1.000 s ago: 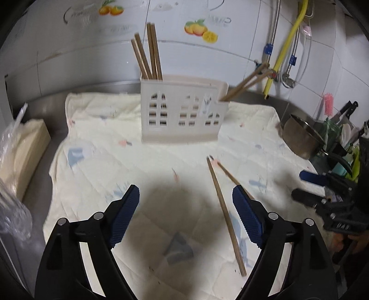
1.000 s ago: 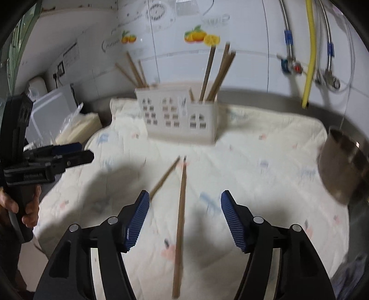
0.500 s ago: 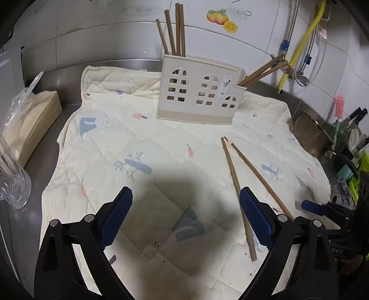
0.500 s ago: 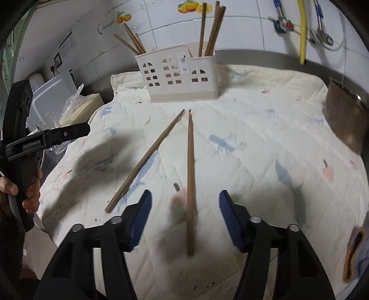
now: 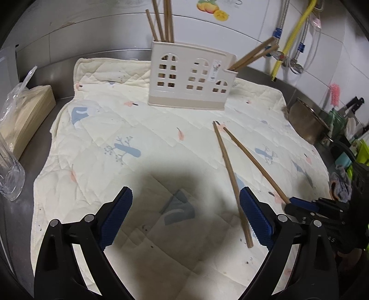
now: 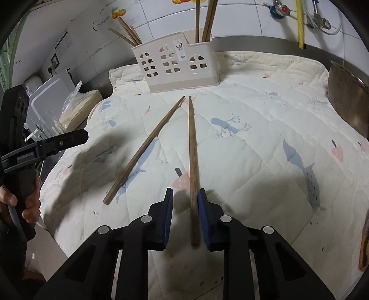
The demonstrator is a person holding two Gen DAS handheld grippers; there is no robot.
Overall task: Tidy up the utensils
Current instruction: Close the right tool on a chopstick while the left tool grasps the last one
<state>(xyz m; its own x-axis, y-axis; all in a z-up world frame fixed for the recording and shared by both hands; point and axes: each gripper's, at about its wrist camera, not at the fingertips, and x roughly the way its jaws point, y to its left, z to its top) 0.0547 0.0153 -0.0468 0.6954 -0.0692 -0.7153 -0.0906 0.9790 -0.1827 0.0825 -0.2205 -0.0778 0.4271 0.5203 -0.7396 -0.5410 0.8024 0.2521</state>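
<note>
Two brown wooden chopsticks point(image 6: 147, 145) lie loose; right gripper point(image 6: 184, 217), narrowed around one point(image 6: 193, 170) but not yet clamped, needs closing, left gripper point(image 5: 184, 219) wide.

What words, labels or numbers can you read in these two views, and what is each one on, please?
"GenROBOT.AI", faint, so roughly: on the side of the left gripper, in the right wrist view.
Sticker on the utensil holder: too small to read.
Wall notice: blurred, unreadable.
Curved lettering on the wall decal: unreadable.
</note>
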